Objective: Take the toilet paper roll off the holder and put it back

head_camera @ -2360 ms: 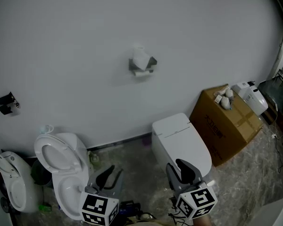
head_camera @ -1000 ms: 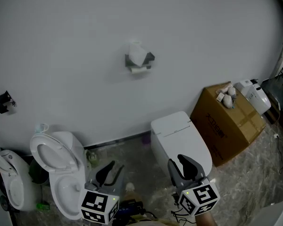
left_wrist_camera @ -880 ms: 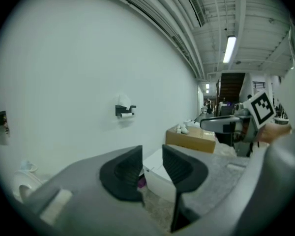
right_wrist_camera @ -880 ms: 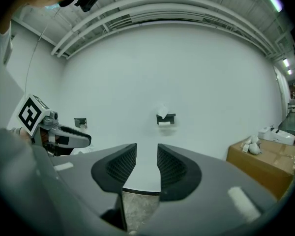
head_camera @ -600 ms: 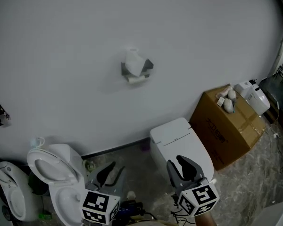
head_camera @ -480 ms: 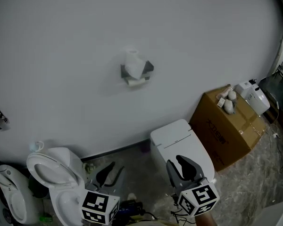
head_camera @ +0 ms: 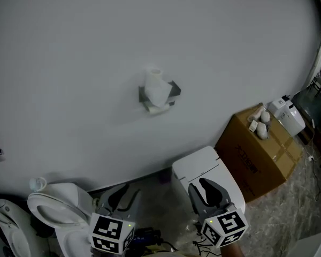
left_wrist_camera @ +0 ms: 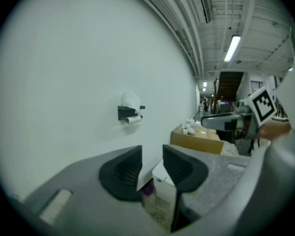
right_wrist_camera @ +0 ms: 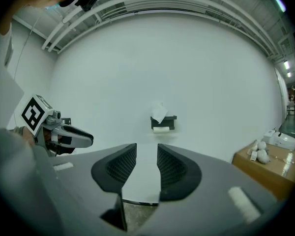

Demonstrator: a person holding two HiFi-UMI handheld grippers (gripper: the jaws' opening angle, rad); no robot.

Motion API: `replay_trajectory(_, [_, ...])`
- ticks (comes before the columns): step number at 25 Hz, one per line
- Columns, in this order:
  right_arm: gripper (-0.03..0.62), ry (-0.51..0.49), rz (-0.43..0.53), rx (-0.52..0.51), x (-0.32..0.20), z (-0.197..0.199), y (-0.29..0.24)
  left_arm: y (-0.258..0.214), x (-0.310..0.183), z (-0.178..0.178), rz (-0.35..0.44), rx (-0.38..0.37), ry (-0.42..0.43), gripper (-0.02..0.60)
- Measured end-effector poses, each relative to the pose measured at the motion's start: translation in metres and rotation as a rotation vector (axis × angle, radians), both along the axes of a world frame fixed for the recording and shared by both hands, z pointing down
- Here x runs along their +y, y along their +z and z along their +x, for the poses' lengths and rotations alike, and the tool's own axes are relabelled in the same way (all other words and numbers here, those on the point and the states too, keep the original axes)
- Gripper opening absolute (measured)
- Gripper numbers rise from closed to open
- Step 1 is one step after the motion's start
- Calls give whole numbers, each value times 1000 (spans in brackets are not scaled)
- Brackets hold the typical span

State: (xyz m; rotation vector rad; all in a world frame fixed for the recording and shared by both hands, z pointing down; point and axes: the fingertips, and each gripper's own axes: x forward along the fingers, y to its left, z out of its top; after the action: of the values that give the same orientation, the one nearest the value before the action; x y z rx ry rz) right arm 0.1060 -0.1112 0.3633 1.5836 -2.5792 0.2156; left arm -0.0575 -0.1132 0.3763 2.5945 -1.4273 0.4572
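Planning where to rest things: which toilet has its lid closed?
The boxy white toilet beside the cardboard box; its flat lid is down, while the rounded toilet at lower left stands open.

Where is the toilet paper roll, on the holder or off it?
On. A white roll stands atop the dark wall holder, and a smaller roll hangs just beneath it.

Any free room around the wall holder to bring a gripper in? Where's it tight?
Bare wall left, right and above the holder and toilet paper roll. Closed toilet lid below is bare too. Tight: cardboard box top, cluttered with small items.
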Motion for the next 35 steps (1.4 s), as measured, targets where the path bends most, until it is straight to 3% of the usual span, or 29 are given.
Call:
replay_trajectory(17, [118,41,3,-12,-65,-19,5,3,-71,-18,-9,-6,47,127])
replay_trajectory(35, [172,-67,62,-2,-157,-39,-20,7,-117,-30,-21,-2,-9,132])
